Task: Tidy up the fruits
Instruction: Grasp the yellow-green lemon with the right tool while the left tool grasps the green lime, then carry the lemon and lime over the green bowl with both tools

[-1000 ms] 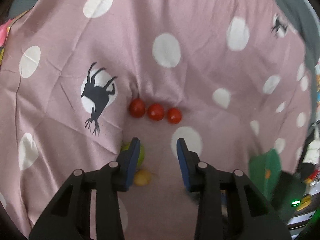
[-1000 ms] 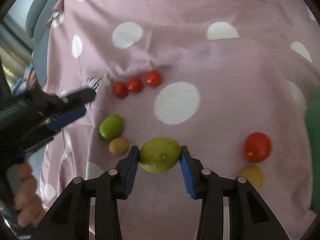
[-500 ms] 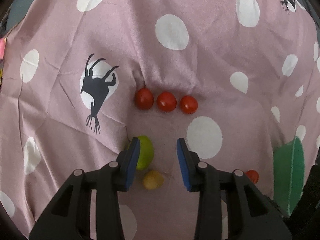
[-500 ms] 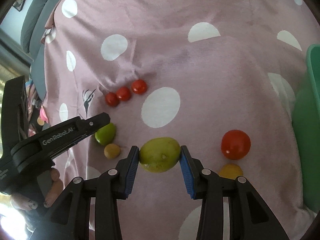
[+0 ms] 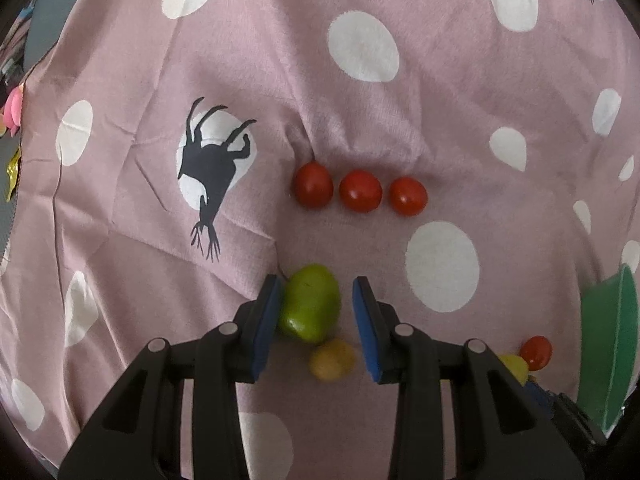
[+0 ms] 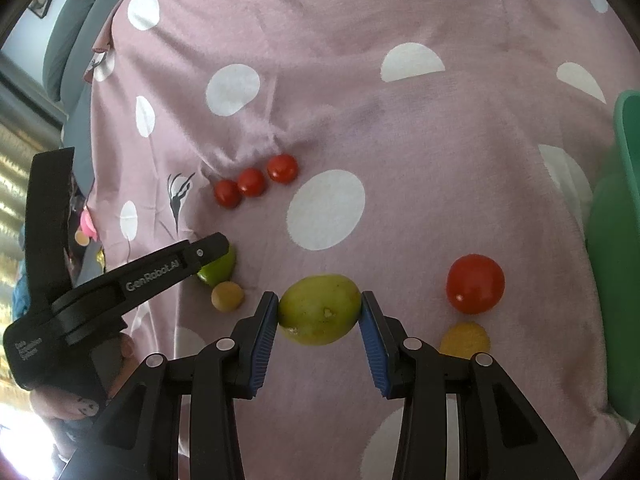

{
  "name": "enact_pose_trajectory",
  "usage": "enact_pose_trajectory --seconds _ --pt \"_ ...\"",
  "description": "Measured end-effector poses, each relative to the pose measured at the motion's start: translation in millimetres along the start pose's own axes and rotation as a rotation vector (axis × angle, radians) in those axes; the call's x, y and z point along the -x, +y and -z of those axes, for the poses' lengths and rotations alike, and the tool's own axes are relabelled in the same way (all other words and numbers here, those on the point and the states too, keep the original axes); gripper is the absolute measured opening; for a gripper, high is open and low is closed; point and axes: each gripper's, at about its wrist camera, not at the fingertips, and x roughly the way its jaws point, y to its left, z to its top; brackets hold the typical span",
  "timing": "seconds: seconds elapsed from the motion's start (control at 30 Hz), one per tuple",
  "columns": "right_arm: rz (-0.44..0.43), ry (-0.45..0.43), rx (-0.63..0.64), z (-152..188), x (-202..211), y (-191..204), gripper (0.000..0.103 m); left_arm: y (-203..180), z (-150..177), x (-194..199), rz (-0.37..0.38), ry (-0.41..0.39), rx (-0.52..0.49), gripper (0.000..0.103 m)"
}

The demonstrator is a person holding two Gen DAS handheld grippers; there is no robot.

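1. Fruit lies scattered on a pink polka-dot cloth (image 5: 400,100); what is under the cloth cannot be told.
2. Three cherry tomatoes (image 5: 360,191) already sit in a neat row toward the far side, so sorting by kind seems partly done.
3. Right gripper (image 6: 320,312) is clenched on a yellow-green fruit (image 6: 319,309), both blue pads pressing its sides just above the cloth.
4. Left gripper (image 5: 314,312) hangs over a small green fruit (image 5: 311,307). Its left pad touches the fruit, its right pad stands clear of it, so nothing is grasped there yet.
5. A small yellow fruit (image 5: 332,359) lies just near of the green one, almost touching it.
6. To the right lie a large red tomato (image 6: 475,283) and an orange-yellow fruit (image 6: 465,340), with a green basin (image 6: 624,240) at the right edge.
7. Step in hand, as I judge it: gathering the green fruits together.
8. Next move likely calls for closing the left gripper squarely on the green fruit without nudging the yellow one, then setting both green fruits side by side.
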Motion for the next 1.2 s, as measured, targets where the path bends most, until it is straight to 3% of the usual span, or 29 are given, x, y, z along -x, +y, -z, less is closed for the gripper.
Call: enact_pose_trajectory --seconds 0.27,0.33,0.4,0.63,0.9,1.2 --pt "0.020 0.011 0.011 -1 -2 2 0.043 -17 2 -13 -0.027 -0.019 -0.044 0.035" --pt "0.026 0.014 0.010 -1 -2 2 0.043 -17 3 -26 0.004 0.048 -0.022 0.035" --pt "0.034 0.014 0.010 -1 -3 2 0.043 -18 4 -27 -0.003 0.008 -0.014 0.034" --pt "0.051 0.004 0.017 0 -2 2 0.043 -14 4 -27 0.024 0.014 0.033 0.034" --pt "0.076 -0.032 0.019 -1 6 -1 0.043 -22 11 5 0.072 -0.059 -0.006 0.034" --pt "0.125 -0.131 -0.009 -7 40 -13 0.043 -40 17 47 0.161 -0.135 -0.060 0.034"
